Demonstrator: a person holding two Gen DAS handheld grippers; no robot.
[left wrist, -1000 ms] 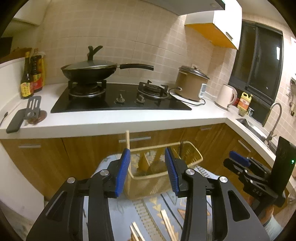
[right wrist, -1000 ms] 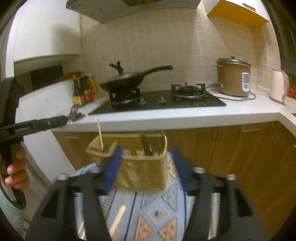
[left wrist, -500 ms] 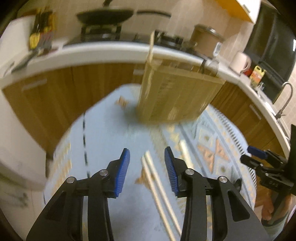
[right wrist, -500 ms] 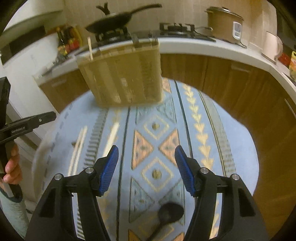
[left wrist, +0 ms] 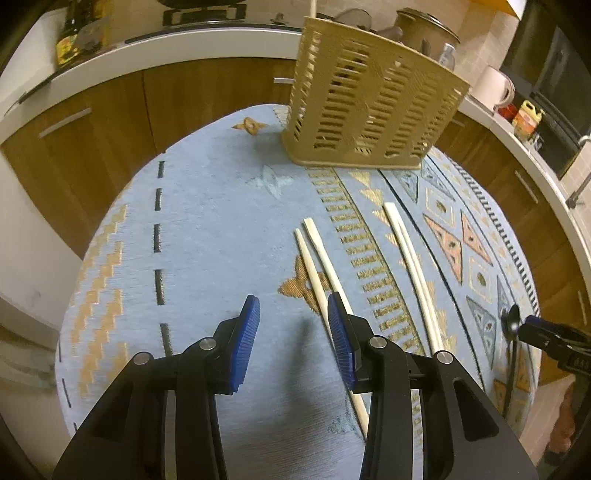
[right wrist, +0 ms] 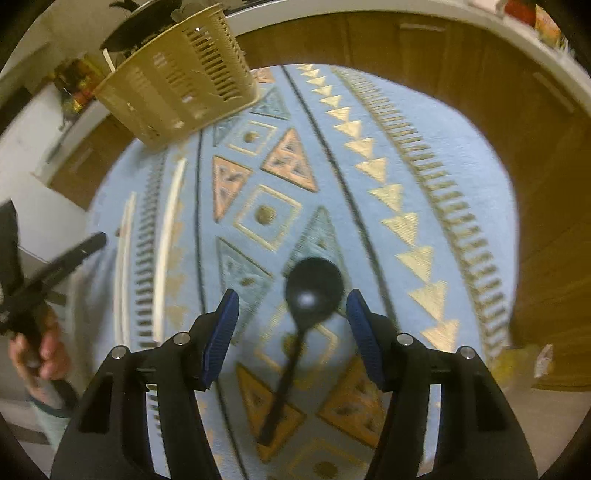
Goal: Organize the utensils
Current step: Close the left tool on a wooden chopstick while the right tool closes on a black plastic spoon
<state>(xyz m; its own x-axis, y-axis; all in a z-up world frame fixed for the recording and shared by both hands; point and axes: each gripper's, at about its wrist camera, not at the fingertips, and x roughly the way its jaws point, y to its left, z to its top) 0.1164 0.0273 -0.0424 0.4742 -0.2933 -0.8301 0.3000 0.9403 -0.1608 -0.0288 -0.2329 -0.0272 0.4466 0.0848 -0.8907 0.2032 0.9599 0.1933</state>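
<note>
L gripper [left wrist: 291, 325]: jaws spread wide, nothing between the blue pads [left wrist: 245, 336]. It hangs over the blue patterned rug [left wrist: 221, 229]. The R pad sits over the near part of a pale chopstick pair [left wrist: 314, 266], but contact can't be confirmed from this view. That pair runs from approx. 12 o'clock of the gripper down past its R finger toward 5 o'clock.

Second chopstick pair [left wrist: 410, 258]: at approx. 2 o'clock from the L gripper, lying flat on the rug, roughly parallel to the first pair, apart from it.

Tan slotted utensil basket [left wrist: 369, 107]: upright on the far edge of the rug, at 12–1 o'clock from the L gripper, well apart from both pairs. One pale stick [left wrist: 314, 7] stands up at its left corner. Other contents not legible.

R gripper [right wrist: 291, 314]: jaws also spread wide, holding nothing. Black spoon [right wrist: 314, 288] lies on the rug; bowl sits between the two pads without touching either as far as visible, handle runs back toward 6–7 o'clock under the gripper. Frame is motion-blurred.

In the R wrist view the basket is at approx. 10–11 o'clock, chopsticks at 9 o'clock, L gripper at the left edge.

Background: wood cabinets [left wrist: 110, 110], white countertop [left wrist: 147, 48].
</note>
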